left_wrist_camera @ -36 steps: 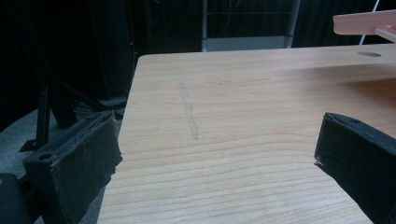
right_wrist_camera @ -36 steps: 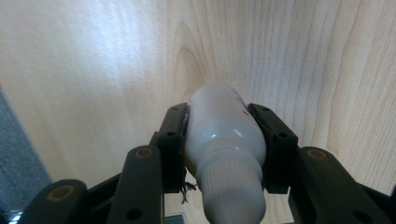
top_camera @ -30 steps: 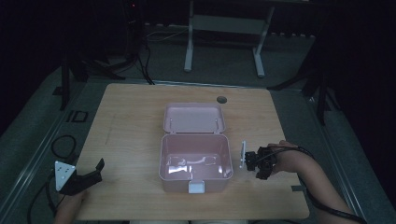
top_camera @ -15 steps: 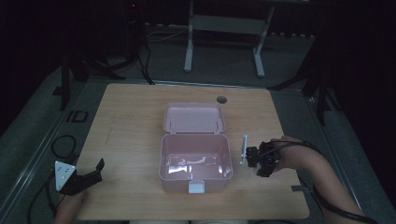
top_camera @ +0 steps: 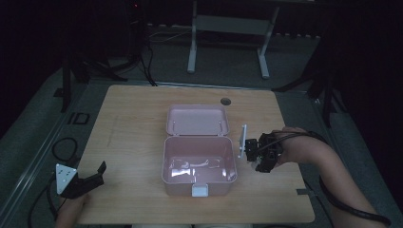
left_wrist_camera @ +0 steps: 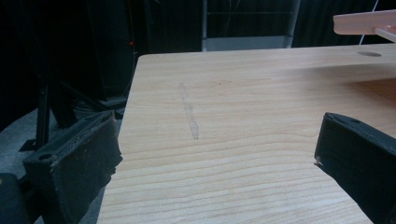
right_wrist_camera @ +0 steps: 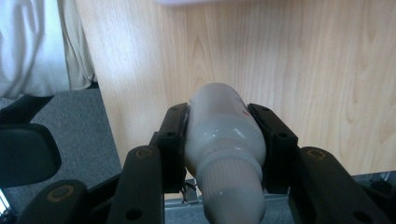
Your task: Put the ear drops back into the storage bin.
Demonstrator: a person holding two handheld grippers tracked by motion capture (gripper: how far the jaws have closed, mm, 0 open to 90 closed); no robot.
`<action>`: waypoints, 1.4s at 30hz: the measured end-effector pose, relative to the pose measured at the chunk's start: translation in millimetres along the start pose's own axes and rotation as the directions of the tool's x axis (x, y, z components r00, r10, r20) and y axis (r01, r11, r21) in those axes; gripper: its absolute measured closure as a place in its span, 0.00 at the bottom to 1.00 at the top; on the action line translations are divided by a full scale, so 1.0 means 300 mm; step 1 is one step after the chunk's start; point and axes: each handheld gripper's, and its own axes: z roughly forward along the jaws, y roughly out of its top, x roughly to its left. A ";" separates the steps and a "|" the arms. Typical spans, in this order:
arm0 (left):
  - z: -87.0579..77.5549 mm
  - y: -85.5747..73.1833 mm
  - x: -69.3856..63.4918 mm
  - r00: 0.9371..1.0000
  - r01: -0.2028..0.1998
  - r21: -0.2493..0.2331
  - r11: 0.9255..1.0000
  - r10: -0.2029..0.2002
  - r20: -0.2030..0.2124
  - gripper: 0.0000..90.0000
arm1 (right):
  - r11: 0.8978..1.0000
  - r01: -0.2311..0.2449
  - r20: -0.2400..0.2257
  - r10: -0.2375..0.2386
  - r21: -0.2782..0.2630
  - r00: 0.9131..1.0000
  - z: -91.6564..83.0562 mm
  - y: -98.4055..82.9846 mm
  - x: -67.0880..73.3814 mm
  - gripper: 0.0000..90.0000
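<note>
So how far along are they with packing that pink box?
The pink box already stands open on the table, lid back, with something pale lying inside. In hand: the right gripper is shut on a white bottle, held beside the box. Left to do, probably: setting the bottle inside and closing the lid. The left gripper rests open, holding nothing.

The room was dark, its far wall lost in black. A light wooden table (top_camera: pixel 138 118) stood on grey carpet (top_camera: pixel 38 137). Behind it stood a white metal stand (top_camera: pixel 228 28), with black tripod legs (top_camera: pixel 71 76) and cables (top_camera: pixel 147 52) nearby.
</note>
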 end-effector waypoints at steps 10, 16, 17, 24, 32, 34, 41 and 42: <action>0.000 0.000 0.000 1.000 -0.001 -0.002 1.000 0.001 0.002 0.00 | 0.998 0.040 0.018 -0.039 -0.046 0.999 -0.067 0.074 0.005 0.66; 0.000 0.000 0.000 1.000 0.000 -0.002 1.000 0.000 0.003 0.00 | 0.996 0.062 0.012 -0.062 -0.061 0.998 -0.071 0.124 0.009 0.66; 0.000 0.000 0.001 1.000 0.000 -0.001 1.000 0.000 0.003 0.00 | 0.996 0.066 0.011 -0.066 -0.065 0.998 -0.070 0.133 0.008 0.66; 0.000 0.000 0.001 1.000 0.001 -0.002 1.000 0.000 0.004 0.00 | 0.993 0.091 0.006 -0.091 -0.077 0.996 -0.058 0.197 0.002 0.66; 0.000 0.000 0.001 1.000 0.000 -0.002 1.000 0.000 0.006 0.00 | 0.993 0.085 0.002 -0.086 -0.085 0.996 -0.023 0.249 -0.021 0.66; 0.000 0.000 0.001 1.000 0.001 -0.001 1.000 -0.001 0.007 0.00 | 0.993 0.090 0.001 -0.091 -0.079 0.996 -0.007 0.258 -0.028 0.66; 0.000 0.000 0.001 1.000 0.001 0.000 1.000 -0.001 0.008 0.00 | 0.995 0.076 0.004 -0.076 -0.057 0.997 0.063 0.290 -0.047 0.66; 0.000 0.000 0.001 1.000 0.001 0.000 1.000 -0.001 0.008 0.00 | 0.995 0.076 0.004 -0.076 -0.057 0.997 0.063 0.290 -0.047 0.66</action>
